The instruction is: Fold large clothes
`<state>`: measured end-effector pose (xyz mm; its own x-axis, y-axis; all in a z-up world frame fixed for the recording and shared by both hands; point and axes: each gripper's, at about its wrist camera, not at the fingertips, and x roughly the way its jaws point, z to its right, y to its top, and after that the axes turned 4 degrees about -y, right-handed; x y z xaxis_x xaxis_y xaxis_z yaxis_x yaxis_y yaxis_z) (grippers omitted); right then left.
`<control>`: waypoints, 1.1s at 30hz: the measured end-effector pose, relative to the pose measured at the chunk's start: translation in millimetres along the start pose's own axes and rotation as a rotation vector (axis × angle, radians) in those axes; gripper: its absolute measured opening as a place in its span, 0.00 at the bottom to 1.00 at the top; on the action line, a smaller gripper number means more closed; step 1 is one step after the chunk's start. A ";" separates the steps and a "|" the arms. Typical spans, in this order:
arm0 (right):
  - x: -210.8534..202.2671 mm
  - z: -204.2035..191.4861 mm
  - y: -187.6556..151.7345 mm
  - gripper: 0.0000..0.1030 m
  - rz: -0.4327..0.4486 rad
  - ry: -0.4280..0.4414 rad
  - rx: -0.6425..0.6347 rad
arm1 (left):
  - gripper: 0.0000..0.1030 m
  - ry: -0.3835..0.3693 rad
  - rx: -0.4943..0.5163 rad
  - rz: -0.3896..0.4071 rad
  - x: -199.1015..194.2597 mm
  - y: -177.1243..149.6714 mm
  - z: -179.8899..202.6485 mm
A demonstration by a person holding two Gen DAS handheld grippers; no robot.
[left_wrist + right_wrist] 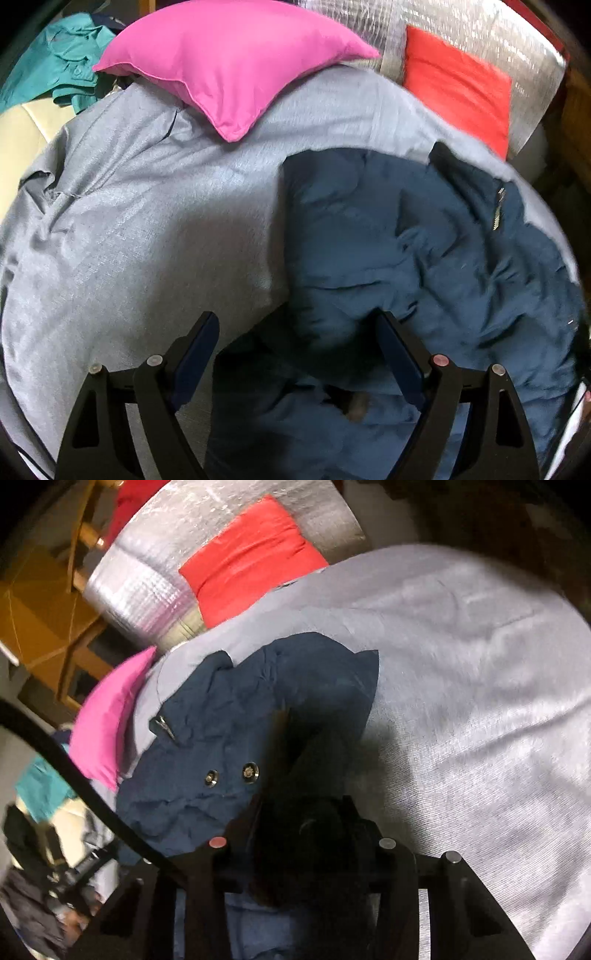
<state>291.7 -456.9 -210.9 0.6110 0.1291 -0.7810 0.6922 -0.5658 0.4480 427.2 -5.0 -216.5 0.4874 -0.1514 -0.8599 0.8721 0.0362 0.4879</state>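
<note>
A dark blue jacket (424, 251) lies crumpled on a grey bed sheet (140, 240), with a metal zip pull near its far edge. My left gripper (295, 325) is open just above the jacket's near edge, its jaws wide apart with a dark fold between them. In the right wrist view the jacket (221, 720) shows two metal snap buttons. My right gripper (295, 805) is shut on a bunched dark fold of the jacket, which covers its fingertips.
A pink pillow (229, 62) and a red pillow (458, 85) lie at the far side of the bed against a silver quilted roll (480, 29). A teal garment (62, 62) lies at the far left. Wooden furniture (44, 620) stands beyond the bed.
</note>
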 end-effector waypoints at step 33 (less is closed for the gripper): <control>-217.1 25.3 -158.0 1.00 0.527 0.164 -0.004 | 0.86 -0.006 0.072 0.265 -166.6 -192.7 -64.7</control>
<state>40.0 -416.1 -123.1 0.9268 -0.0451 -0.3729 0.2779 -0.5854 0.7616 180.7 77.2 -177.0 0.6977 -0.1520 -0.7000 0.7088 0.0051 0.7054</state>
